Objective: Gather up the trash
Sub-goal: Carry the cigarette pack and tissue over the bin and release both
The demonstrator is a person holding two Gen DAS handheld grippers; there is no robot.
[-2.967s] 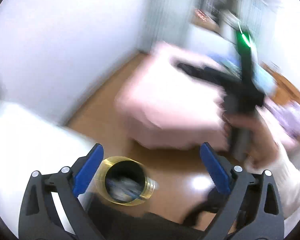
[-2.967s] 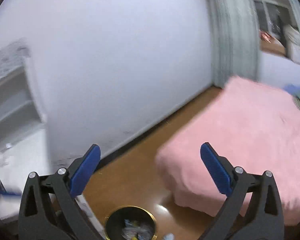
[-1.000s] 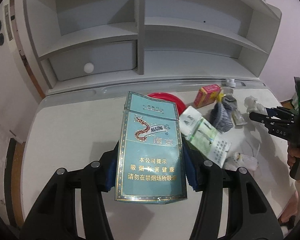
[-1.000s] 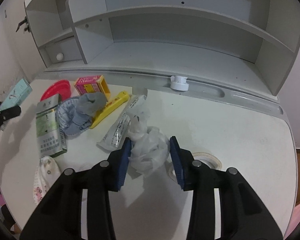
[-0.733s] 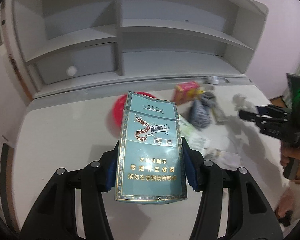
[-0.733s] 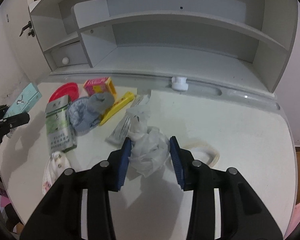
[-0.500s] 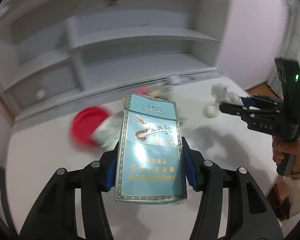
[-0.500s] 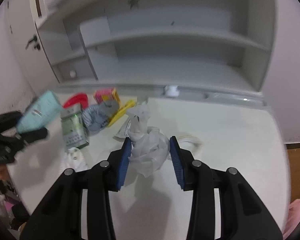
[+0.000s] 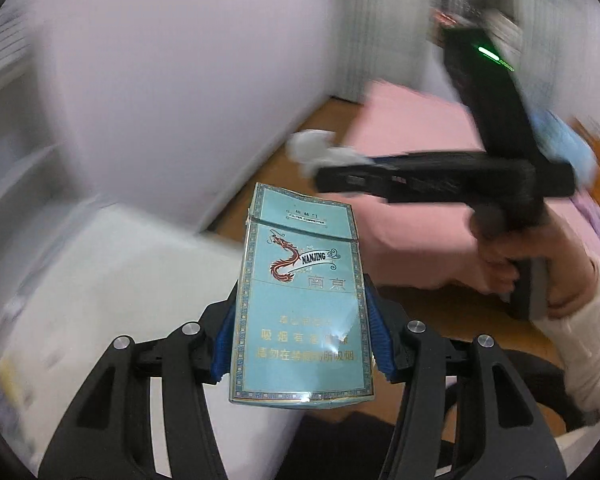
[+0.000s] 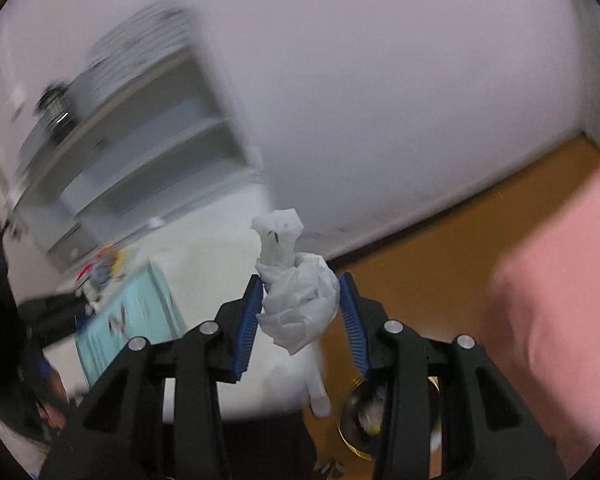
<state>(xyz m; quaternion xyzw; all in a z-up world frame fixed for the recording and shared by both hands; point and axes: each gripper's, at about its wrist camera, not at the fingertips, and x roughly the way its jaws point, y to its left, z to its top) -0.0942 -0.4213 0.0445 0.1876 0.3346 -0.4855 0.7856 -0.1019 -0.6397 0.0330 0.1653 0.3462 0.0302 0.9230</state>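
Now your left gripper (image 9: 300,332) grasps the flat teal cigarette pack (image 9: 300,300); your right gripper (image 10: 300,316) clamps crumpled white tissue (image 10: 296,296). Both loads await dropping into the gold-rimmed round bin (image 10: 354,424) (lower right), and litter remains on the white desk (image 10: 204,248).

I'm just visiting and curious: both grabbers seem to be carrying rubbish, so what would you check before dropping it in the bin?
1. Left gripper clamped on the cigarette pack: ok.
2. Right gripper clamped on the crumpled tissue: ok.
3. Bin in sight: ok, right wrist view only, partly hidden behind the gripper.
4. Bin has room: cannot tell, blurred.
5. Either gripper above the bin's opening: cannot tell.
6. The two grippers clear of each other: ok.
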